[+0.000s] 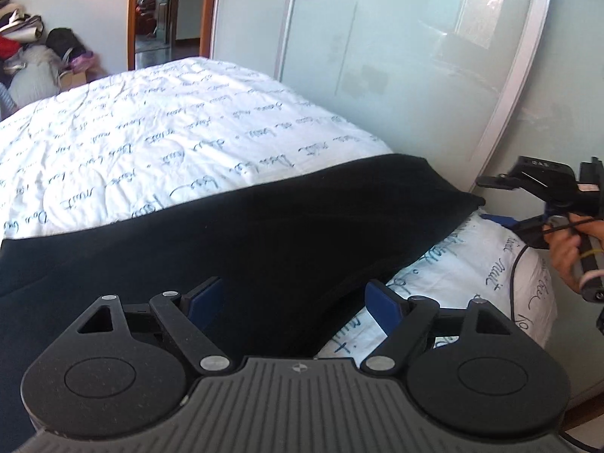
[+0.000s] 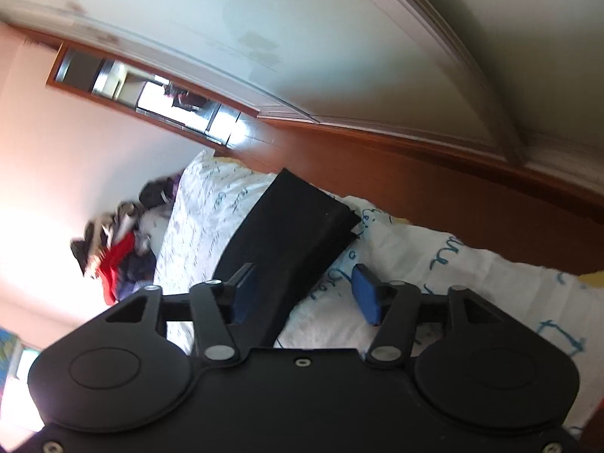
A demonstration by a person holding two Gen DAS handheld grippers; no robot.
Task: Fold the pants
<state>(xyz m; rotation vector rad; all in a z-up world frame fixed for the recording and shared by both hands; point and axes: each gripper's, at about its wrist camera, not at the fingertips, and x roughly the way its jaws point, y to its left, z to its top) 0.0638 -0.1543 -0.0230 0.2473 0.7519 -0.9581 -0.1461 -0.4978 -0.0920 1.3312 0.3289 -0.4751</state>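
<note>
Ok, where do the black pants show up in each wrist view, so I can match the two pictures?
Left wrist view: the black pants stretch across the middle, from the left edge to a corner at right, on the white bedspread.
Right wrist view: the pants run diagonally up from the fingers at centre; the picture is rolled.
Shared landmark: the clothes pile beyond the bed.

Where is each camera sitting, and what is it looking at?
Left wrist: sits on the left hand-held gripper, open, facing across the black folded pants on the white quilted bedspread with blue writing; a hand holds the right hand-held gripper.
Right wrist: sits on that gripper, open, rolled sideways, facing the pants' end.
Shared: pants, bedspread, frosted glass wardrobe door.
</note>
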